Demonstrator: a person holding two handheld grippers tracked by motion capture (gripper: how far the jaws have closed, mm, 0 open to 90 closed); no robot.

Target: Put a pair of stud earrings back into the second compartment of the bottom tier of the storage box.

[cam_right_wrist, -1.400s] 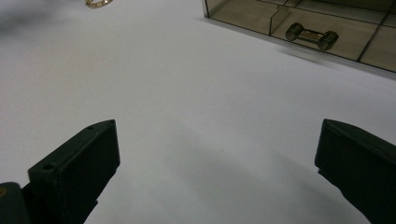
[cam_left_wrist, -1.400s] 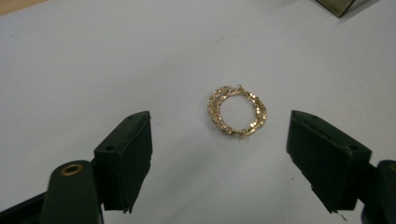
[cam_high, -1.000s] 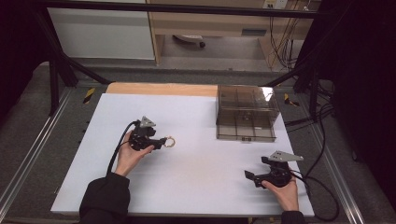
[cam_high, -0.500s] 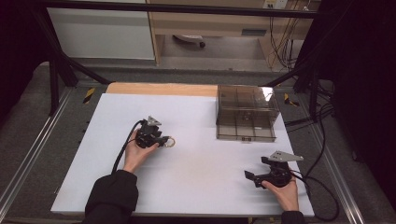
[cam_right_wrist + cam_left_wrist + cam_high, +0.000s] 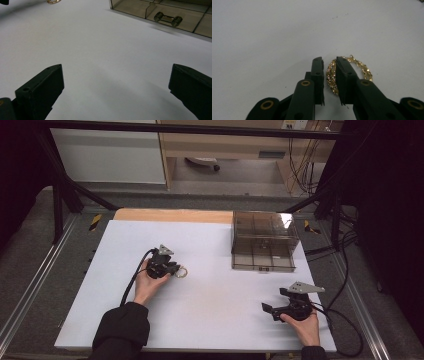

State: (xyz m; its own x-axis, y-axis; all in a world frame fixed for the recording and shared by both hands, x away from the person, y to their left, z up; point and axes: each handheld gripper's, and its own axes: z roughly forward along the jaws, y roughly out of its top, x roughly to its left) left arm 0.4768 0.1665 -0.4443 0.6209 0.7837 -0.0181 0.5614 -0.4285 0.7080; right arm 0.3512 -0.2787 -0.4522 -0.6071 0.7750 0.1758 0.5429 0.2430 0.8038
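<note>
Holding now: my left tongs (image 5: 329, 82) over a gold hoop earring (image 5: 362, 68) that lies flat on the white table (image 5: 210, 320).
Left tongs, state: the two black jaws stand close together with a narrow gap, and they have just been closing. The near side of the hoop's sparkly band sits in that gap. I cannot tell whether the pads already press on it.
Left tongs, place: in the high view they sit left of the table's middle (image 5: 172, 269), my hand behind them and a black cable trailing back along my dark sleeve (image 5: 122, 327).
Earring, place: on the table just beside the left tongs' tips (image 5: 182, 271). Most of the ring lies to the right of my right-hand jaw in the left gripper view, and its small clasp points away from me.
Right tongs, state: spread wide, with bare table between the jaws (image 5: 116, 85).
Right tongs, place: near the table's front right corner (image 5: 272, 310), low over the surface and well apart from the earring.
Box: a smoky clear drawer box (image 5: 263, 245) stands at the far right of the table. Its front, with a small dumbbell-shaped handle (image 5: 168, 19), faces my right tongs.
</note>
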